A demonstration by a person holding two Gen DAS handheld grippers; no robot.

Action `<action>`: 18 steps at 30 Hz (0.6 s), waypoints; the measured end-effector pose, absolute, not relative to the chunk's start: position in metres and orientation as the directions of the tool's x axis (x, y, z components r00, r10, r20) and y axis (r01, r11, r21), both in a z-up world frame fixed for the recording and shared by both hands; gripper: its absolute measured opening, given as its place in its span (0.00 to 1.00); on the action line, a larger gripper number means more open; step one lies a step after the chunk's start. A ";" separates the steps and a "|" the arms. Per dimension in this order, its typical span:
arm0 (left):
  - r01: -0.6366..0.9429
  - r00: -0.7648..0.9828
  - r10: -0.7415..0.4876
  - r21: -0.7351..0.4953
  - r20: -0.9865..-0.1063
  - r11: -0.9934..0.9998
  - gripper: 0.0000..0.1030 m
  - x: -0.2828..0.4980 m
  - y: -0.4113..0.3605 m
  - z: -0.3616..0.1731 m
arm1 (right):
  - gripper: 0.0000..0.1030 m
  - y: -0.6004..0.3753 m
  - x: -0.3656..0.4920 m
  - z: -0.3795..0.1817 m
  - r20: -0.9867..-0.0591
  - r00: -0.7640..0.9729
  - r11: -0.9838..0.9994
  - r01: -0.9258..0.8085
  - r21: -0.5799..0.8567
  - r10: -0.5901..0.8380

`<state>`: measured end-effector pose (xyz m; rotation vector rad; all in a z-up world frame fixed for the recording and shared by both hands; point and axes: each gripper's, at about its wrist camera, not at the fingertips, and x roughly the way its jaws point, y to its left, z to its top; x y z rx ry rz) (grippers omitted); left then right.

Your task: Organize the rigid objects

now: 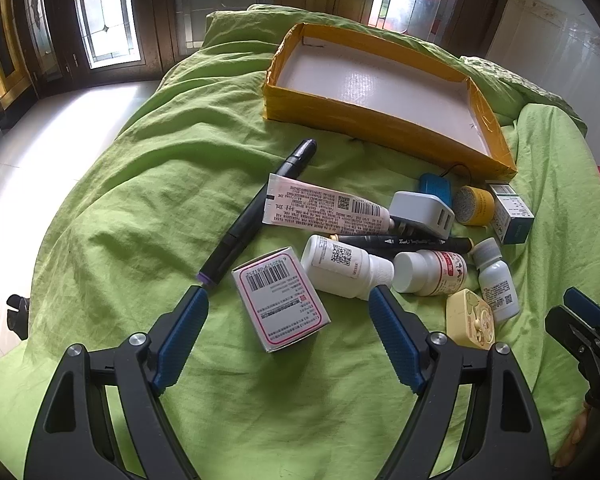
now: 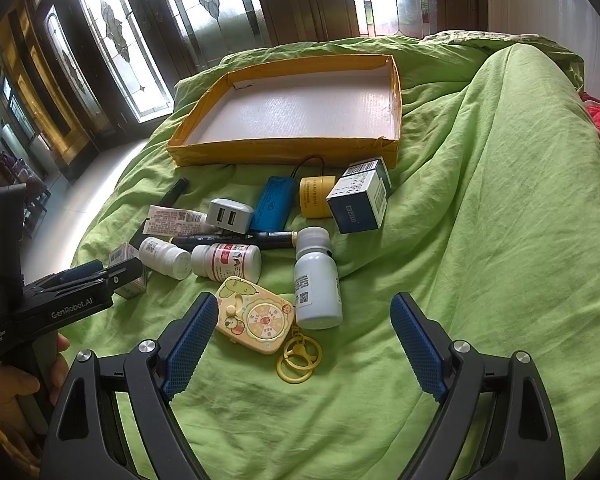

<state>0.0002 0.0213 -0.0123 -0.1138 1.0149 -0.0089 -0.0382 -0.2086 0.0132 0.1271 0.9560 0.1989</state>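
You held both grippers apart and empty: your left gripper [image 1: 288, 292] over the pink-edged carton [image 1: 280, 300], your right gripper [image 2: 304, 300] near the yellow keychain toy [image 2: 254, 314]. The yellow tray [image 1: 372, 124] sat beyond the clutter, seemingly bare.

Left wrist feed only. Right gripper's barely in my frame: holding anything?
Observer: No. The right gripper is open, pads touching nothing.
Operator: Anything attached to the yellow cartoon case?
Observer: Yes, a yellow key ring clipped at its near corner.
Operator: Blue thing behind the charger?
Observer: A blue battery pack, its black wire looping toward the tray.
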 end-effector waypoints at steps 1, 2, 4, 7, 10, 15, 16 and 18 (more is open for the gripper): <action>-0.045 0.528 -0.060 -0.099 -0.847 0.994 0.81 0.000 0.021 -0.012 | 0.82 -0.209 -0.038 0.013 -0.797 0.560 0.974 -0.112 0.195 0.224; -0.046 0.528 -0.060 -0.098 -0.847 0.994 0.81 0.000 0.022 -0.012 | 0.82 -0.208 -0.038 0.013 -0.797 0.560 0.974 -0.112 0.195 0.224; -0.047 0.528 -0.058 -0.098 -0.847 0.994 0.81 0.000 0.022 -0.013 | 0.82 -0.208 -0.039 0.013 -0.797 0.560 0.974 -0.113 0.196 0.226; -0.051 0.526 -0.057 -0.098 -0.849 0.994 0.81 0.001 0.022 -0.014 | 0.82 -0.208 -0.039 0.013 -0.797 0.560 0.974 -0.113 0.195 0.225; -0.053 0.525 -0.055 -0.097 -0.850 0.994 0.81 0.002 0.022 -0.015 | 0.82 -0.208 -0.039 0.013 -0.797 0.560 0.974 -0.112 0.196 0.225; -0.052 0.524 -0.056 -0.098 -0.850 0.994 0.81 0.002 0.021 -0.015 | 0.82 -0.208 -0.038 0.013 -0.798 0.560 0.974 -0.112 0.196 0.225; -0.051 0.523 -0.056 -0.097 -0.850 0.994 0.79 0.002 0.021 -0.015 | 0.82 -0.208 -0.038 0.013 -0.798 0.559 0.974 -0.112 0.196 0.225; -0.044 0.517 -0.068 -0.105 -0.853 0.993 0.56 0.003 0.021 -0.017 | 0.82 -0.208 -0.038 0.013 -0.798 0.559 0.974 -0.112 0.195 0.224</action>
